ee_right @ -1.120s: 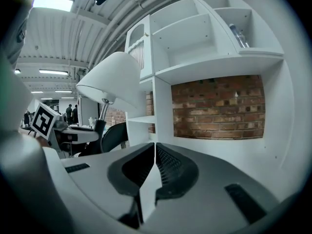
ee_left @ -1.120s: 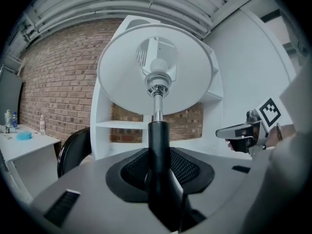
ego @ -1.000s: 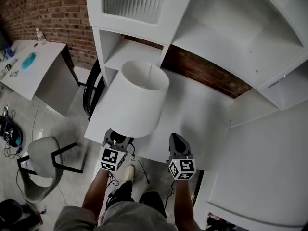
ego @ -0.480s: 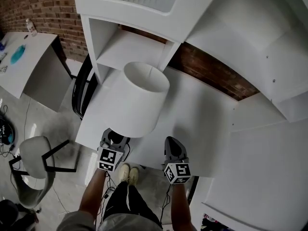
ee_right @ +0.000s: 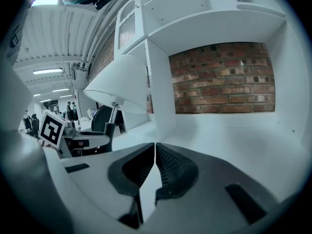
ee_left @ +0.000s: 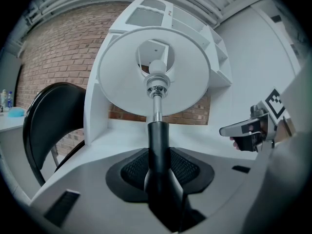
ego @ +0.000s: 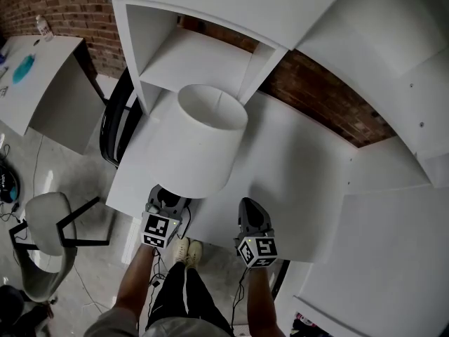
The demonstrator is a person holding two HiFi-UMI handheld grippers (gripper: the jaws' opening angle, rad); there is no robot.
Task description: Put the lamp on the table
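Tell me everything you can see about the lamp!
The lamp has a plain white shade, wider at the bottom and open on top. Underneath sit a white bulb, a shiny metal rod and a thick black stem. It stands upright, with the left gripper clamped on that black stem. It is over the white desk, near its left edge; its foot is hidden.

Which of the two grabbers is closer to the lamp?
The left. The left gripper is clamped on the lamp's black stem below the shade; the right gripper hangs apart beside it, holding nothing.
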